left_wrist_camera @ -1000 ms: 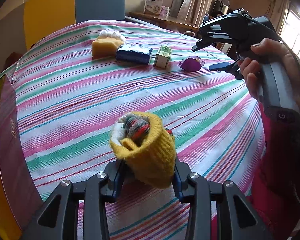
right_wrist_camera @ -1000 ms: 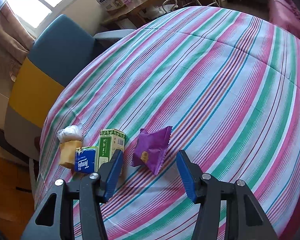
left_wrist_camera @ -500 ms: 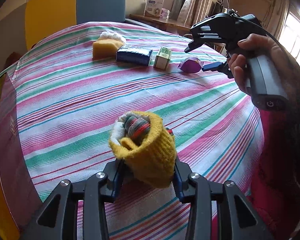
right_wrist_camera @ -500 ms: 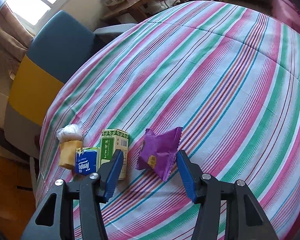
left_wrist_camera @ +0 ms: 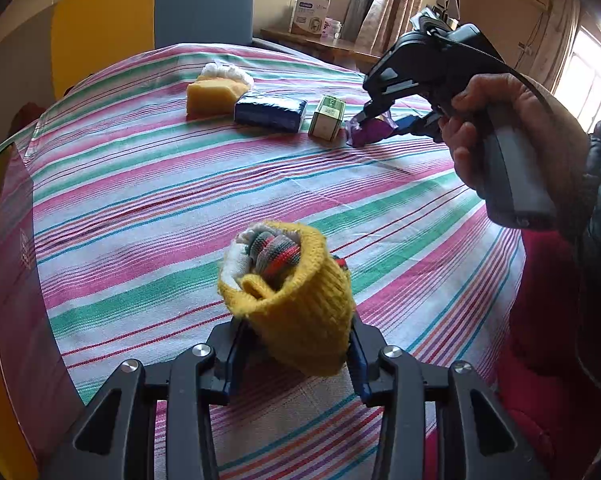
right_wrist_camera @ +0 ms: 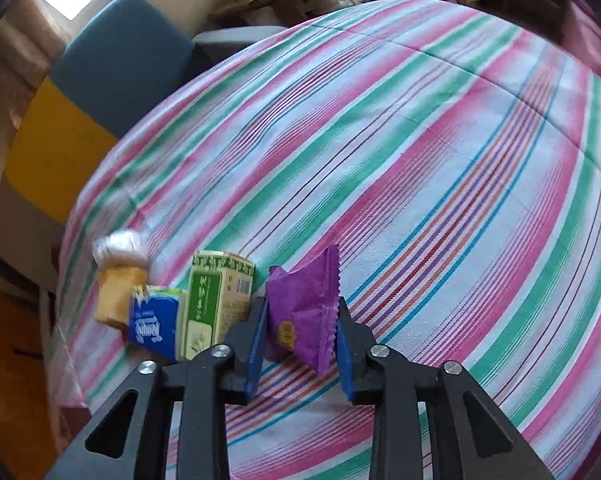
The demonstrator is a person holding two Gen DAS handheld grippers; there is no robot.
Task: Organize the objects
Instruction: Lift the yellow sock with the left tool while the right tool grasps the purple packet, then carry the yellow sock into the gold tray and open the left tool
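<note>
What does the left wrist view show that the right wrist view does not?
Only the left wrist view shows the left gripper clamped on a yellow knitted sock bundle, plus the person's hand around the right gripper's handle. Only the right wrist view shows the right gripper pads pressing the purple foil snack packet up close. Both show the packet, green carton, blue tissue pack, yellow sponge and striped tablecloth.

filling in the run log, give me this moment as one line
left tongs: opening, sock bundle between pads | right tongs: shut on purple packet | row: sponge, tissues, green box
</note>
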